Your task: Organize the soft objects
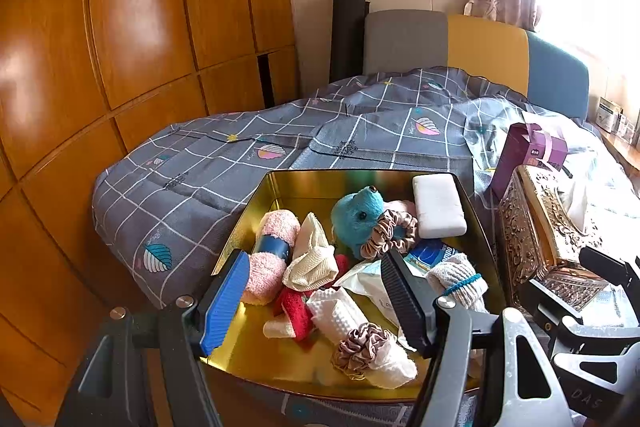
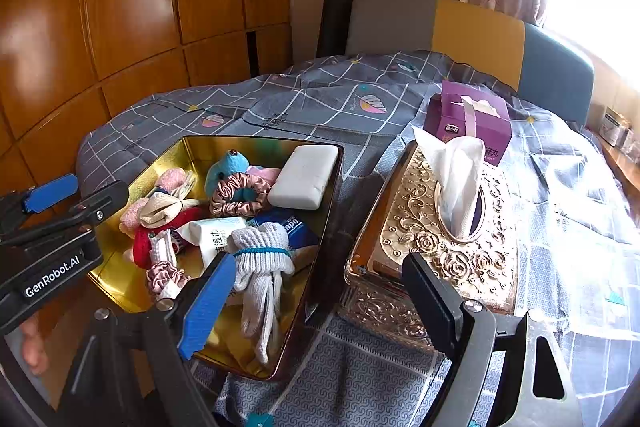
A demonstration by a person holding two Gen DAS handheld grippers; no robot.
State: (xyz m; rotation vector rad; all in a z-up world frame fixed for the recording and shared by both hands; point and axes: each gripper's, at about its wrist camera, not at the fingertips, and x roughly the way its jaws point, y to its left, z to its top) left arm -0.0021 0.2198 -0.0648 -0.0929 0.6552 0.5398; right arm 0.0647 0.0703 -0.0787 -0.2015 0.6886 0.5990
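Note:
An open gold tin on the bed holds the soft things. Inside are a teal plush toy with a pink satin scrunchie on it and a pink towel roll. A white block, a red cloth, a second scrunchie on a white cloth and tied white gloves also lie there. My left gripper hovers open over the tin's near half, holding nothing. My right gripper stands open above the tin's right wall, empty, its blue pad near the gloves.
An ornate gold tissue box stands right of the tin, a purple carton behind it. A grey checked quilt covers the bed. A wooden wardrobe lines the left. A person's fingers show at the lower left.

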